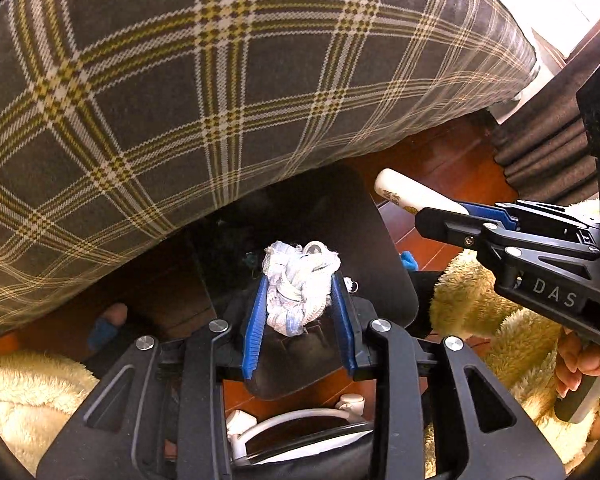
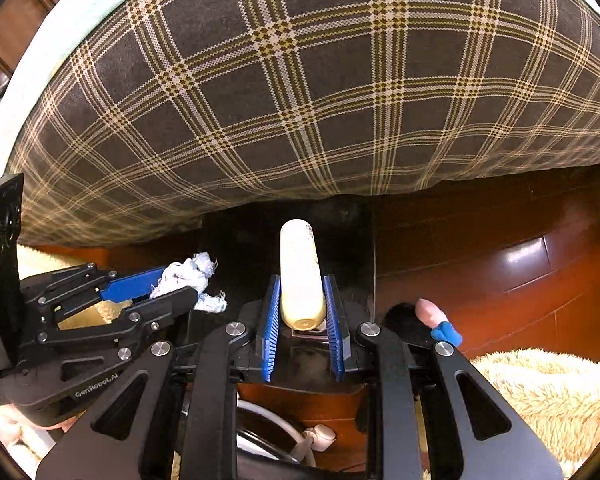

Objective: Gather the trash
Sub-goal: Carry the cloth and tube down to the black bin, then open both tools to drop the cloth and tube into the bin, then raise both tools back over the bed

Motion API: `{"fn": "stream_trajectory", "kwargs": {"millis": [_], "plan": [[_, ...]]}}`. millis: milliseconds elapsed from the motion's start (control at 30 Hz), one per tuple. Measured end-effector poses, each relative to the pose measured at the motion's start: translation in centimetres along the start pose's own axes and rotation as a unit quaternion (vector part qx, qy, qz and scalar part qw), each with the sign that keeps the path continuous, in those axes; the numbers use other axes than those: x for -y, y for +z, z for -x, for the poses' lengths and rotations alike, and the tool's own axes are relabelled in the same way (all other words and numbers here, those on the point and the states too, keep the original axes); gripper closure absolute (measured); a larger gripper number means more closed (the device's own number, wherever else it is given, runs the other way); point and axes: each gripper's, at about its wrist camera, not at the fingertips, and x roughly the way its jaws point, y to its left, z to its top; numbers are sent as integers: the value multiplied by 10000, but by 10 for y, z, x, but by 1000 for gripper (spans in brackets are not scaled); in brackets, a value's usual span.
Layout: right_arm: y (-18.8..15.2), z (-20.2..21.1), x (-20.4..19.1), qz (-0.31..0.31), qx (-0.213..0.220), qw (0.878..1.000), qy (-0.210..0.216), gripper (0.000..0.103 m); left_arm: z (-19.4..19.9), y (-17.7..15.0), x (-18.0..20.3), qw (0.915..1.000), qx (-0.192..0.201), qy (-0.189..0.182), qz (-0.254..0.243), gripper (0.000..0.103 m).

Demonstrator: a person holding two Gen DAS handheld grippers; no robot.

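My left gripper (image 1: 302,300) is shut on a crumpled white tissue wad (image 1: 300,284) and holds it over a black bin (image 1: 380,264) that stands against the bed. My right gripper (image 2: 303,312) is shut on a cream plastic bottle (image 2: 300,268), which points forward over the same black bin (image 2: 352,240). In the left wrist view the right gripper (image 1: 444,220) comes in from the right with the bottle (image 1: 404,196). In the right wrist view the left gripper (image 2: 180,284) comes in from the left with the tissue (image 2: 188,272).
A bed with a dark plaid cover (image 1: 220,80) fills the upper half of both views. The floor is red-brown wood (image 2: 500,272). A cream fluffy rug (image 2: 548,384) lies at the right, and it also shows in the left wrist view (image 1: 480,304). Dark curtains (image 1: 548,152) hang at the right.
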Motion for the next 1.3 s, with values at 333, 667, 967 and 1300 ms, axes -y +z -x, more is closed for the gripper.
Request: {"fn": "stream_trajectory", "kwargs": {"millis": [333,667,967,1300], "plan": [[0,20,16,-308,259,9992,-88,62,8,0,2,9998,100,150,-31,59],[12,56,37,-470,605,9971,5,37,32,4,-1,9987,302,378,-188,27],[41,140,32,-240,1366,9900,271,16,109,23,-5,9948,932,402,-23,10],[125,211,13,199,2138,9766,109,10,183,75,-22,9832,1684,698,62,8]]}}
